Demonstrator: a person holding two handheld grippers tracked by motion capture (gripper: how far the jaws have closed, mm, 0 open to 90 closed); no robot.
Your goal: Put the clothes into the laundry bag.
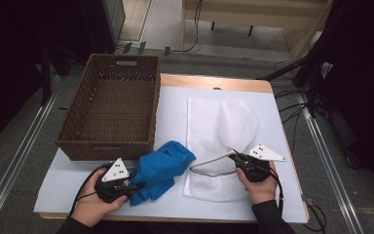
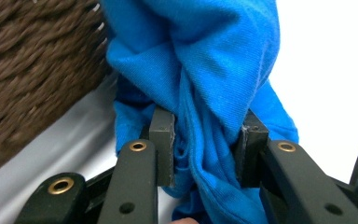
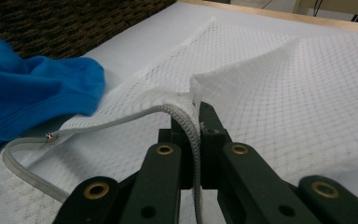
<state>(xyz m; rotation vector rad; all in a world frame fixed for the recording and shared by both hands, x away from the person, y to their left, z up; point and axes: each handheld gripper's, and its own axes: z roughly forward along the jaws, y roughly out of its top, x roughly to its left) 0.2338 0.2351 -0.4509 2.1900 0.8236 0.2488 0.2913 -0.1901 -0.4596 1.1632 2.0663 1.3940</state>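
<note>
On the desk (image 1: 175, 92) in front of me, my left tongs (image 1: 135, 185) are clenched on a bunched fold of the blue garment (image 1: 161, 168). From the left gripper view the cloth is squeezed between the two black pads (image 2: 162, 140), gathered into a thick twist that spills over and past both of them. The blue garment lies crumpled on the white desk cover, near the front edge, just beside the front corner of the brown wicker basket (image 1: 109, 105), and its right end reaches the white mesh laundry bag (image 1: 220, 129).

My right tongs (image 1: 234, 157) are closed tight on the zipper edge of the mesh laundry bag. In the right gripper view the grey zipper band (image 3: 121, 119) runs up over the tip of my jaws, pinched together with a peak of white netting that is lifted off the desk there. That lift holds the mouth of the bag slightly agape, the zipper band curving away to the left toward the blue garment, with a small metal stop on it.

The mesh laundry bag lies flat across the middle of the desk, its opening facing me. The wicker basket stands at the far left, partly over the desk's edge.
</note>
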